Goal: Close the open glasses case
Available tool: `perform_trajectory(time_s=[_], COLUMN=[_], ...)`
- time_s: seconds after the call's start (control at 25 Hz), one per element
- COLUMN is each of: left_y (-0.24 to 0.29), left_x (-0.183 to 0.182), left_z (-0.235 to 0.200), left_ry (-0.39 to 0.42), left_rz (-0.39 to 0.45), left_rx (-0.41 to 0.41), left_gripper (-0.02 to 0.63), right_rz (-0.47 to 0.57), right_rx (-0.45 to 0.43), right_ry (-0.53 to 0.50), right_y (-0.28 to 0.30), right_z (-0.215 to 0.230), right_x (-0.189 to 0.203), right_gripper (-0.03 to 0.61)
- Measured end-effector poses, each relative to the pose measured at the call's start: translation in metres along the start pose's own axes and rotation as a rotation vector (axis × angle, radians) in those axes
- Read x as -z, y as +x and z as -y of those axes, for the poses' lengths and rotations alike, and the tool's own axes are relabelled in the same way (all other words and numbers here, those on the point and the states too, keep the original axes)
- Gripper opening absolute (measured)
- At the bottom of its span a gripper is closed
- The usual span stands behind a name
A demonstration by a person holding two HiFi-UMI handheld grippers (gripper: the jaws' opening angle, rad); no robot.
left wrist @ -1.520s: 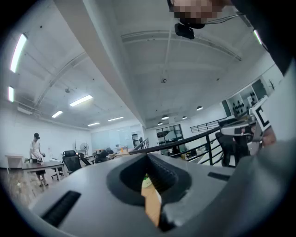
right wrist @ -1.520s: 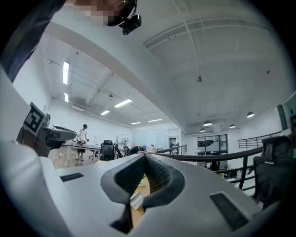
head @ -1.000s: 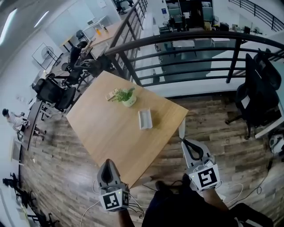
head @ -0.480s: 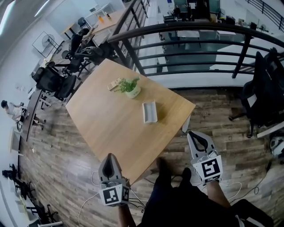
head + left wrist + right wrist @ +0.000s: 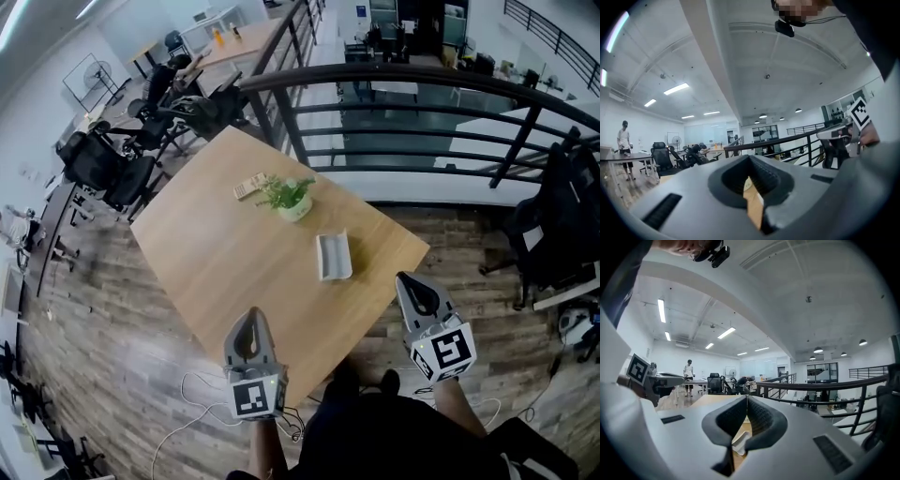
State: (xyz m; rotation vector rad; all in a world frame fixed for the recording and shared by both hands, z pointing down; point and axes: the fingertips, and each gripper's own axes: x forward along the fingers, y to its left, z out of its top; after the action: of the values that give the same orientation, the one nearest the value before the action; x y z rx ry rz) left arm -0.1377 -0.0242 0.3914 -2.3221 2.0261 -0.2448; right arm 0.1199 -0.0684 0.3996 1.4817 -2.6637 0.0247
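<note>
Both claws are pinched shut with nothing in them. In each gripper view the pads meet at the tip and only table shows through the gap behind.

Change over the last second: the whole rig has closed in on the table. It fills more of the head view than before, and both grippers have advanced with it. The left gripper now sits at the near-left edge. The right gripper is over the floor, just off the near-right edge.

The glasses case is untouched. It is pale, lies open like a shallow tray, and sits toward the table's right corner, close to the near-right edge. It is well apart from both claws, with the right one closer. I can't make out the hinge side from here.

Other items are a potted plant mid-table toward the far side and a small flat item just beside it. Neither lies between the claws and the case.

My read is that this is still the approach and closing hasn't started. The right claw probably gets there first. Shut jaws are fine for pushing a lid over, but gripping the case would mean opening them.
</note>
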Motion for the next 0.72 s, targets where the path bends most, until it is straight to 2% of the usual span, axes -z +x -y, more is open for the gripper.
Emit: perform_trajectory(time_s=[0.12,0.32,0.52,0.72], left_y=[0.013,0.03,0.052,0.067], left_x=[0.01,0.027,0.035,0.038], left_z=[-0.017,-0.037,-0.054,-0.064], left_ry=[-0.023,-0.047,-0.064,-0.085], left_rz=[-0.008,-0.03,-0.017,-0.027], left_rx=[0.009,0.07,0.114,0.12], left_gripper=[0.0,0.001,0.002,0.002], right_rz=[-0.012,-0.047,-0.074,-0.121], right_rx=[0.006,0.039,0.086,0.108], right_ry=[-0.001,0.001,-0.005,-0.005], right_y=[0.023,0.054,0.075,0.094], right_z=[-0.005,-0.013,-0.014,-0.009], right_x=[0.002,0.009,0.016,0.03], right_gripper=[0.015,0.015,0.015,0.015])
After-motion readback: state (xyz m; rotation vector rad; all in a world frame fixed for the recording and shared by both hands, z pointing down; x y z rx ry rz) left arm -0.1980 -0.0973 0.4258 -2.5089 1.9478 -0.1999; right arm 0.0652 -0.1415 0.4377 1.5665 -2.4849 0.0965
